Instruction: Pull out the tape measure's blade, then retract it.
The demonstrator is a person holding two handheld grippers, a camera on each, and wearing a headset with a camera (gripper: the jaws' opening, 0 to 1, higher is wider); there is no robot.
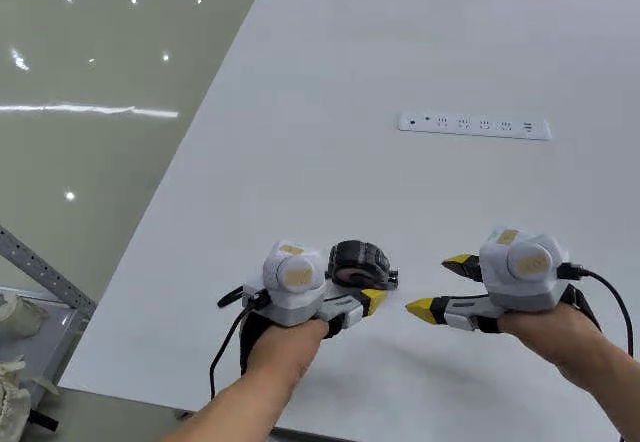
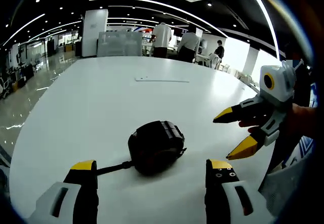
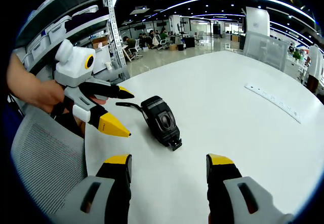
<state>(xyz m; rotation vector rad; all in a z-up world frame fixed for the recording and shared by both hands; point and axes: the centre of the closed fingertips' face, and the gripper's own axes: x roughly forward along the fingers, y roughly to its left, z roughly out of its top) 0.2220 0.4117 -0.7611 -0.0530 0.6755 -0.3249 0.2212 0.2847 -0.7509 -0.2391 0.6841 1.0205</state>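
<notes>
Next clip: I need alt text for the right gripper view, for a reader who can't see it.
A black tape measure lies untouched on the white table, blade in, just ahead of the open jaws of the right gripper. The left gripper, also open, points in from the left; a power strip lies farther right.

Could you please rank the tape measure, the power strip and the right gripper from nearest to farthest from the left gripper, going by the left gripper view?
1. Tape measure, on the table just ahead, between the jaws.
2. Right gripper, held off to the right.
3. Power strip, far across the table.
</notes>
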